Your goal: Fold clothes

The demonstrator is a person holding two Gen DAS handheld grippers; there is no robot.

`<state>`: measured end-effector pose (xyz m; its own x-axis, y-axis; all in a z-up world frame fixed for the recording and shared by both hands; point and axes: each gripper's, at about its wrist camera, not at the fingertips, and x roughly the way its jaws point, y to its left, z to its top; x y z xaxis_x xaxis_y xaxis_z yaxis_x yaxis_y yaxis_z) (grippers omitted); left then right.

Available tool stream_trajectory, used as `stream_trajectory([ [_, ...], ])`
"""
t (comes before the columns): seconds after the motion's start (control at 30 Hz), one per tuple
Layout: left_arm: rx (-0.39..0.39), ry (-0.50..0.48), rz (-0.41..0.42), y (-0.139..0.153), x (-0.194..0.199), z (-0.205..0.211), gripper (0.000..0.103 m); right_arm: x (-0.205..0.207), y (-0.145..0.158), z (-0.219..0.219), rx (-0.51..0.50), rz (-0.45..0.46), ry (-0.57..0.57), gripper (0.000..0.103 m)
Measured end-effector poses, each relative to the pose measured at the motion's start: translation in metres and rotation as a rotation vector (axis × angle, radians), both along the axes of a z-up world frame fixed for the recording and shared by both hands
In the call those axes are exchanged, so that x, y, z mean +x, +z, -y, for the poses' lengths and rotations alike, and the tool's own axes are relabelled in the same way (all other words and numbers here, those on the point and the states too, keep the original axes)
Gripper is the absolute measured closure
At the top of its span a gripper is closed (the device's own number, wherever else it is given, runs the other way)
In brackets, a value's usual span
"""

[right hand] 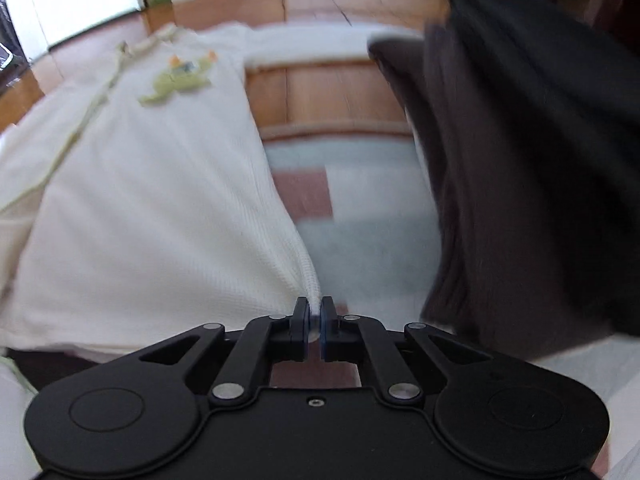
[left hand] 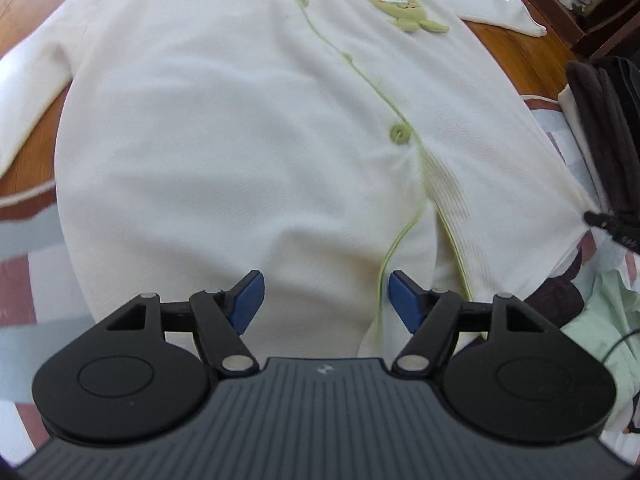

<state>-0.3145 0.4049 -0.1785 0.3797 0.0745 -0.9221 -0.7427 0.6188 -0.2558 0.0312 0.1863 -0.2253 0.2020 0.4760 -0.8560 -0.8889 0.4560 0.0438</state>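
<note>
Right wrist view — right tool (right hand: 315,316) clamped on cream garment's (right hand: 152,184) edge; left tool (left hand: 326,300) apart above it.

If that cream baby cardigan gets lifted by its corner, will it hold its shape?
Probably not: the cream cardigan looks like soft knit, already puckering where the right gripper pinches its hem. It likely drapes limply, and its sleeve would dangle. It seems light.

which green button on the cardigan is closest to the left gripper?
The large round green button low on the cream cardigan, just above where the front splits. The others sit further up, smaller in view, away from the left gripper.
</note>
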Motion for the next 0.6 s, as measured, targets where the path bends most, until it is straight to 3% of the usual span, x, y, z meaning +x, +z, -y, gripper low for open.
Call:
stream_trajectory([
  [0.2, -0.027, -0.141, -0.011, -0.014, 0.028, 0.015, 0.027, -0.003, 0.002, -0.004, 0.002, 0.040, 0.008, 0.098],
  [0.23, -0.027, -0.180, -0.032, -0.020, 0.035, 0.020, 0.023, -0.001, 0.004, -0.004, 0.004, 0.040, 0.005, 0.098],
  [0.3, -0.015, -0.257, -0.066, -0.028, 0.050, 0.030, 0.006, 0.002, 0.006, -0.003, 0.016, 0.019, -0.012, 0.098],
  [0.33, 0.022, -0.288, -0.074, -0.028, 0.056, 0.037, 0.014, 0.004, 0.006, -0.002, 0.020, 0.011, -0.019, 0.098],
  [0.37, 0.069, -0.316, -0.085, -0.024, 0.059, 0.043, 0.057, 0.005, 0.004, -0.003, 0.021, 0.002, -0.025, 0.098],
  [0.4, 0.093, -0.341, -0.072, -0.017, 0.059, 0.047, 0.085, 0.006, 0.003, -0.003, 0.025, -0.014, -0.032, 0.098],
  [0.43, 0.090, -0.357, -0.029, -0.008, 0.057, 0.049, 0.099, 0.007, 0.003, -0.002, 0.031, -0.032, -0.038, 0.098],
  [0.53, 0.097, -0.360, 0.125, 0.022, 0.052, 0.057, 0.099, 0.010, 0.001, 0.001, 0.038, -0.071, -0.028, 0.098],
  [0.6, 0.084, -0.377, 0.179, 0.027, 0.060, 0.065, 0.094, 0.008, 0.000, 0.001, 0.023, -0.063, 0.006, 0.097],
])
